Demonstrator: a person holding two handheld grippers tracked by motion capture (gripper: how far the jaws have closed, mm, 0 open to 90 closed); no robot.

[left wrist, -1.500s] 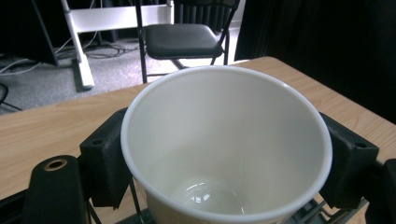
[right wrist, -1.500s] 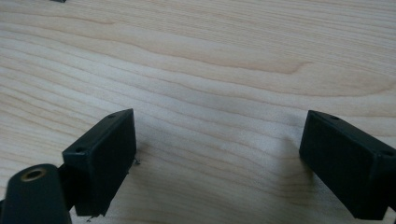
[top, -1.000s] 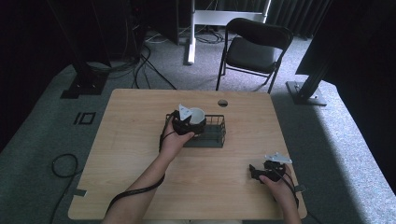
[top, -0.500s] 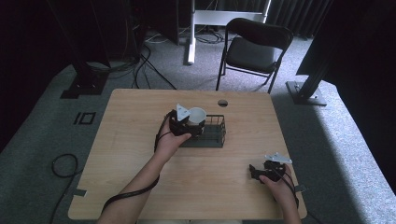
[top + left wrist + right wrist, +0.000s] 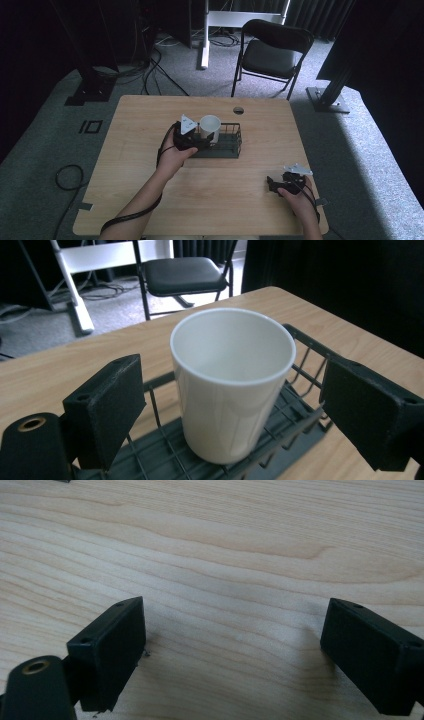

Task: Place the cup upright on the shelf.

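The left gripper (image 5: 197, 140) is standing released at the left end of the wire basket (image 5: 231, 145). Its jaws have just been opening, and in the left gripper view (image 5: 235, 410) the white cup (image 5: 232, 382) is sitting between the two black pads with a clear gap on each side, so the pads are not pressing on it. The person's left hand (image 5: 175, 152) is holding the gripper body, and a grey three-cornered plate (image 5: 188, 123) is sitting on top of it.

The white cup (image 5: 210, 127) is standing upright inside the wire basket (image 5: 300, 365), at its left end, with the open mouth facing up. Its base is resting on the dark grid of the basket floor. The basket is lying near the middle of the wooden tabletop (image 5: 150, 115), a little toward the far edge.

The right gripper (image 5: 272, 184) is resting well apart from the basket, near the front right corner of the tabletop, in the person's right hand (image 5: 300, 197). In the right gripper view (image 5: 232, 650) its jaws are standing wide apart with only the bare wood of the tabletop (image 5: 225, 555) between them, so it is released too.

Behind the tabletop a black folding chair (image 5: 270, 50) is standing on the grey carpet (image 5: 350, 130).
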